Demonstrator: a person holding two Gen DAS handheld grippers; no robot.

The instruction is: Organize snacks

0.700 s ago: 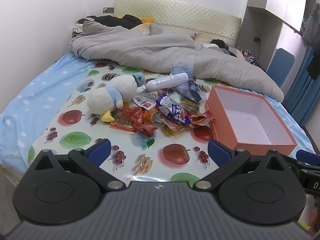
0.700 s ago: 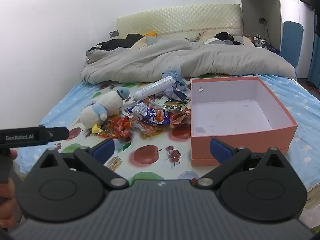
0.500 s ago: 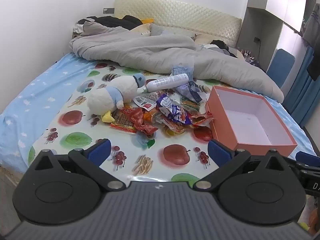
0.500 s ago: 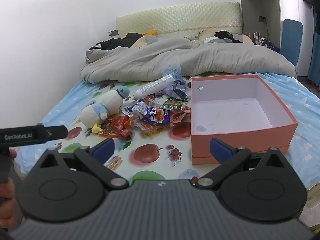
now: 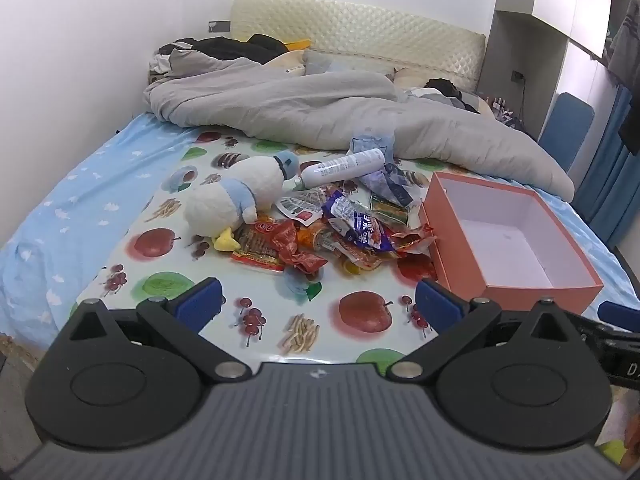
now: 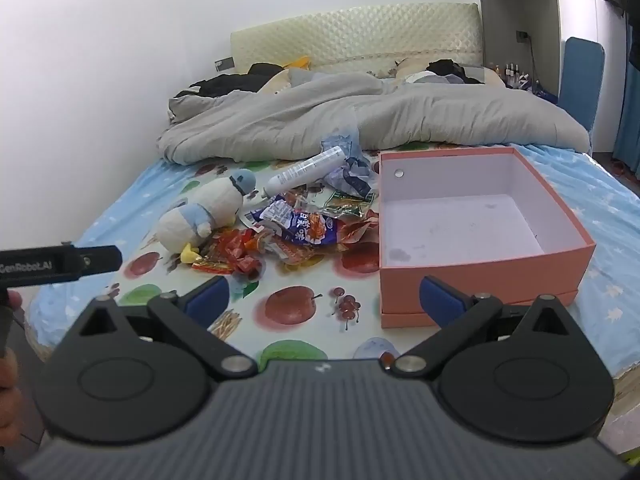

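Hovering at the foot of a bed, the left gripper (image 5: 316, 300) and the right gripper (image 6: 324, 298) both stand spread wide with nothing between their blue pads, pitched down toward the fruit-print mat (image 5: 360, 312) as if sizing up the job before it starts.

One pink box (image 5: 460, 256) sits open on the mat, empty, its white floor bare; it reads as the likely home for the snacks, though no packet has gone in yet. The snack pile (image 5: 332, 236) lies just left of the box, its nearest red wrappers touching the box's left wall. The packets overlap too much for a sure count: one purple-and-white bag (image 6: 296, 226) rides on top, a flat red pack (image 5: 258, 246) lies at the pile's edge farthest from the box, and a green one (image 6: 346, 202) pokes out behind.

Three non-snack things share the heap. One white plush duck (image 5: 236, 196) lies on its side beyond the pile from the box, one white bottle (image 5: 344, 166) rests behind the pile, and some crumpled blue plastic (image 5: 372, 142) sits at the bottle's far end. One grey duvet (image 5: 320, 108) is bunched farther back, seemingly pushed aside to free working room.

In the right wrist view, the left tool's black arm (image 6: 60, 266) enters well to the left of the box, a person's fingers (image 6: 8, 396) below it.
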